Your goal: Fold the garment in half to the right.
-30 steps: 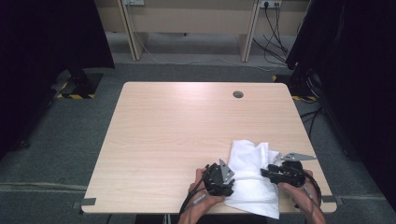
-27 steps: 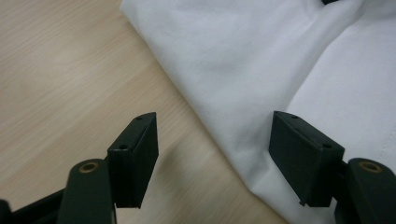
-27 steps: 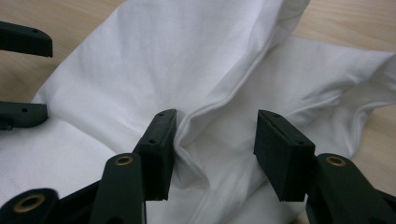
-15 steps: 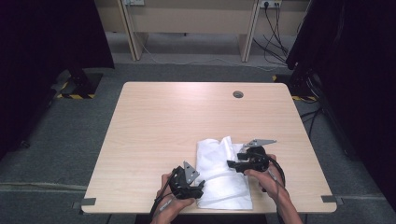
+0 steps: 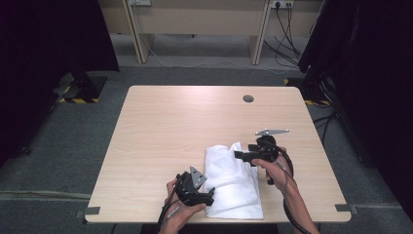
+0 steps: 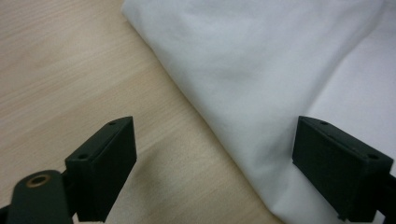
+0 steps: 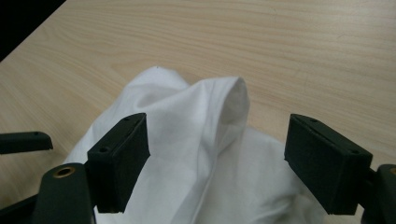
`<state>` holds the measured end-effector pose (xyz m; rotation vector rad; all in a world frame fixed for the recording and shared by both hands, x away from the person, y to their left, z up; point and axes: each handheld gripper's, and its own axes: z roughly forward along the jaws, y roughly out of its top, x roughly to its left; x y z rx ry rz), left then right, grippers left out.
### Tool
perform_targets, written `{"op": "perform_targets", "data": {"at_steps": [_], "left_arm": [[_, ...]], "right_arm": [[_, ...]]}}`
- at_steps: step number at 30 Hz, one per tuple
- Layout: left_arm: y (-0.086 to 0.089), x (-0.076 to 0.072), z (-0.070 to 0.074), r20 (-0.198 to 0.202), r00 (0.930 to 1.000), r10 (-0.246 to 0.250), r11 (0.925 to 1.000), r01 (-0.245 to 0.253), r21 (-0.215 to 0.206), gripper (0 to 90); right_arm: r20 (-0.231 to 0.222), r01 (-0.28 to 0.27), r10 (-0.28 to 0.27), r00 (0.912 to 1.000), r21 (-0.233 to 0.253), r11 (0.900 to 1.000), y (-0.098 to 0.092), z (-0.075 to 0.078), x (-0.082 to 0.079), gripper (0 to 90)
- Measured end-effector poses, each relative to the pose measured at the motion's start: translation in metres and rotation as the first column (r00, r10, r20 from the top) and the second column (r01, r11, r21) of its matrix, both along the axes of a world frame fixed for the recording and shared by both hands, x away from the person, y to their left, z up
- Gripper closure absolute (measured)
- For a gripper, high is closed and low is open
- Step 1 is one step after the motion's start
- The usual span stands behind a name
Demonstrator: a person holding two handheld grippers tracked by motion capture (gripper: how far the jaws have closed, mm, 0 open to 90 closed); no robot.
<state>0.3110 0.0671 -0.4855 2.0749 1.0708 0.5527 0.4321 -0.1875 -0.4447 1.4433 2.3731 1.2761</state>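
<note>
The counter (image 5: 195, 126) is light wood with a small round hole (image 5: 248, 98) near its far edge. Grey floor (image 5: 58, 146) lies all around it. Black cables (image 5: 285, 34) hang down behind it, and yellow and black striped tape (image 5: 78, 100) marks the floor at the left.

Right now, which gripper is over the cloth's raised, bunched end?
The right gripper, at the cloth's far end, jaws open around the raised fold. The left gripper is at the flat near edge.
</note>
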Motion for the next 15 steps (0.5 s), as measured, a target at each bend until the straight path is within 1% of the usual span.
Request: {"op": "perform_targets", "data": {"at_steps": [2,3,4,5,6,9,12,14,15], "left_arm": [[-0.002,0.001,0.001,0.002,1.0,-0.006,1.0,0.006,0.006,12.4],[-0.003,0.002,0.001,0.001,1.0,-0.01,0.9999,0.01,0.006,12.4],[-0.004,0.003,0.001,0.001,0.9999,-0.012,0.9999,0.012,0.006,12.3],[-0.004,0.003,0.0,0.0,0.9999,-0.014,0.9999,0.014,0.009,12.4],[-0.005,0.004,0.0,0.002,0.9999,-0.016,0.9998,0.016,0.012,12.4],[-0.006,0.005,0.001,0.008,0.9998,-0.019,0.9997,0.019,0.013,12.4],[-0.007,0.005,0.0,0.005,0.9998,-0.021,0.9996,0.021,0.017,12.4],[-0.007,0.005,0.0,0.007,0.9997,-0.021,0.9996,0.021,0.019,12.3],[-0.008,0.005,-0.001,0.006,0.9998,-0.019,0.9997,0.019,0.017,12.3]], "right_arm": [[-0.024,0.003,-0.003,0.9997,0.001,1.0,0.003,-0.002,0.006,20.1],[-0.034,0.001,-0.001,0.9994,0.009,1.0,0.005,-0.004,0.009,20.2],[-0.044,0.002,-0.001,0.999,0.021,1.0,0.006,-0.005,0.012,21.7],[-0.044,-0.004,0.005,0.999,0.024,1.0,0.007,-0.006,0.013,25.1],[-0.039,-0.011,0.012,0.9992,0.028,1.0,0.009,-0.007,0.014,30.5],[-0.016,-0.06,0.06,0.9981,0.033,0.998,0.012,-0.01,0.014,44.5],[0.01,-0.09,0.089,0.9959,0.007,0.996,0.013,-0.01,0.012,61.6],[0.043,-0.108,0.108,0.9932,0.005,0.994,0.011,-0.009,0.01,72.5],[0.063,-0.116,0.115,0.9913,0.01,0.993,0.01,-0.007,0.008,75.2]]}}
